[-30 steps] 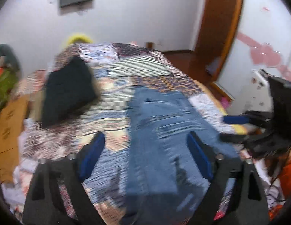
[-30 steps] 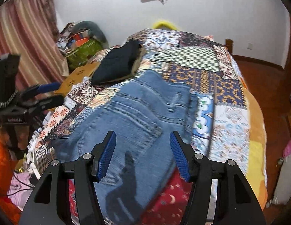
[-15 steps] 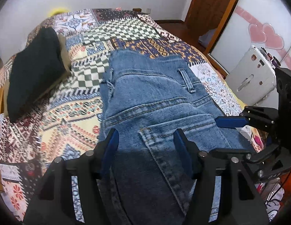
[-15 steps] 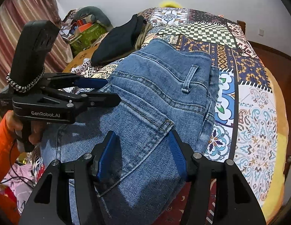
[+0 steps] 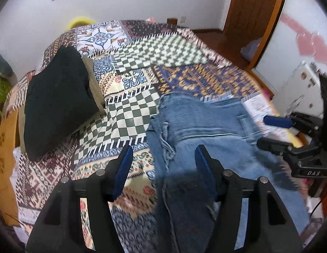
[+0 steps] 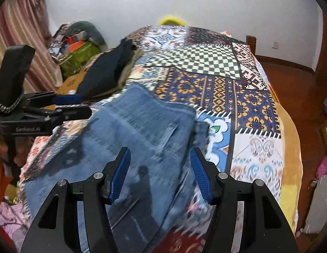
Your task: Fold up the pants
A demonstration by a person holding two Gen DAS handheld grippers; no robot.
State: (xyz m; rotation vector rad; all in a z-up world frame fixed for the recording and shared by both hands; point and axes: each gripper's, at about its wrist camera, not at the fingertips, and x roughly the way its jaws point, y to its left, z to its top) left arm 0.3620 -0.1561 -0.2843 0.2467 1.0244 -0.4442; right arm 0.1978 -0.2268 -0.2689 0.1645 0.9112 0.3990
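Note:
Blue denim pants (image 5: 207,135) lie on the patchwork bedspread (image 5: 142,73), waistband toward the far end; they also show in the right wrist view (image 6: 142,130). My left gripper (image 5: 163,164) is open and empty above the pants' left edge. My right gripper (image 6: 160,166) is open and empty above the pants' right side. Each gripper shows in the other's view: the right one (image 5: 275,132) beside the pants' right edge, the left one (image 6: 73,105) at their left edge. The pants' near end is hidden under the grippers.
A folded black garment (image 5: 56,103) lies on the bed's left side, also in the right wrist view (image 6: 108,71). A white case (image 5: 300,92) stands right of the bed. Cluttered bags (image 6: 79,48) and a curtain (image 6: 20,35) are at left. A wooden door (image 5: 254,6) is at back right.
Both grippers have pulled back and risen from just over the denim. The pants now lie farther off in both views. Both stay open and empty.

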